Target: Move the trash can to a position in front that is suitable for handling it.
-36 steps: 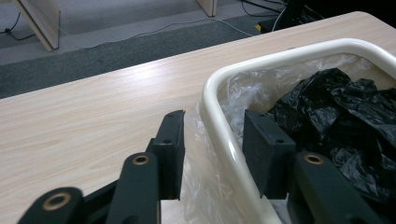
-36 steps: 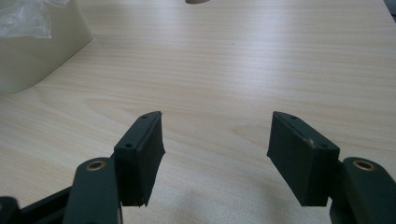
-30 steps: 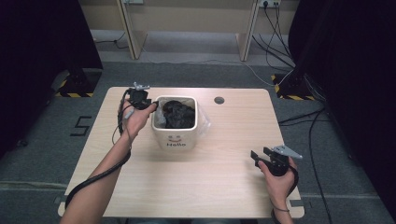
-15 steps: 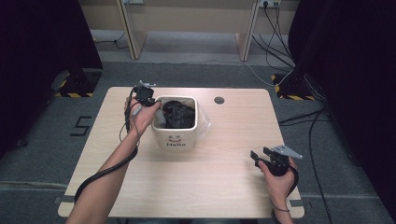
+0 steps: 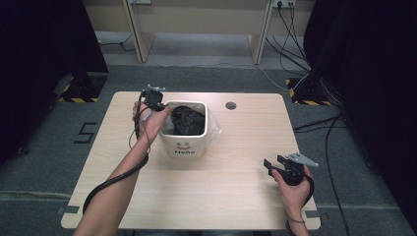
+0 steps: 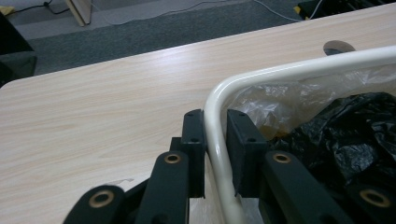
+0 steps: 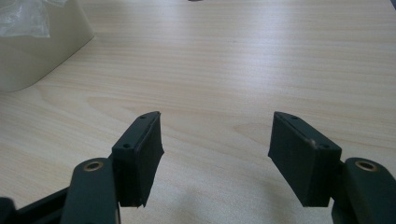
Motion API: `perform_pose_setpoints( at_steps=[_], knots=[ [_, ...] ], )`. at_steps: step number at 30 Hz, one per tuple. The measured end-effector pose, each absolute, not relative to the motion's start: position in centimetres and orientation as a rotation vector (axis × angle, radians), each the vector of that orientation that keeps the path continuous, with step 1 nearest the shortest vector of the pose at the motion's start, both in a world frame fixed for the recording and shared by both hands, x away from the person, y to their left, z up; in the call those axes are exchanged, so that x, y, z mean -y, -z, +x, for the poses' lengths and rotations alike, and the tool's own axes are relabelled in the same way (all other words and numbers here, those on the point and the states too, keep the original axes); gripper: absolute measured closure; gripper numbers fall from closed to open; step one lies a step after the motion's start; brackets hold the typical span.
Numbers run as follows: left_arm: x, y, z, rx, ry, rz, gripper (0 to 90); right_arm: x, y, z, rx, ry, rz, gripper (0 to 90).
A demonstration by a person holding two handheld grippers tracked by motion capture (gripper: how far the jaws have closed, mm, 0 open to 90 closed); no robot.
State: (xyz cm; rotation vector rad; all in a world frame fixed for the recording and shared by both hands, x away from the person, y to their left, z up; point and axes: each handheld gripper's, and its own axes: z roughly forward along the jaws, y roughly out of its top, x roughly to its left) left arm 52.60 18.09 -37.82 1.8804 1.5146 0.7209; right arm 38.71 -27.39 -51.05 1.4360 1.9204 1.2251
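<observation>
Inside the white bin [image 5: 184, 142], the black bag [image 5: 187, 119] hid whatever it held from you; your left hand-held gripper [image 6: 216, 154] covered the rim beneath it.

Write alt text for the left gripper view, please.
The left gripper straddles the white rim of a bin, one black jaw outside and one inside, closing on it. A clear liner and black bag fill the bin on a wooden table.

We see the table [image 5: 216, 196] evenly lit from above, dark room at three and nine o'clock, near jaws softly blurred
</observation>
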Motion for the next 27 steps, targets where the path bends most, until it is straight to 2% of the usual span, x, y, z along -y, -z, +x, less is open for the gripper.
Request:
perform_pose_setpoints(
  at_steps=[11, 27],
  knots=[
    [-17.5, 37.5, 52.9, -1.548, -0.763, 1.888, 80.4, 27.4, 51.1, 38.8, -1.926, -1.228, 1.440, 34.3],
    [-17.8, 35.6, 52.6, -1.539, -0.730, 1.878, 80.9, 27.4, 51.1, 38.8, -1.927, -1.223, 1.436, 34.4]
  ],
)
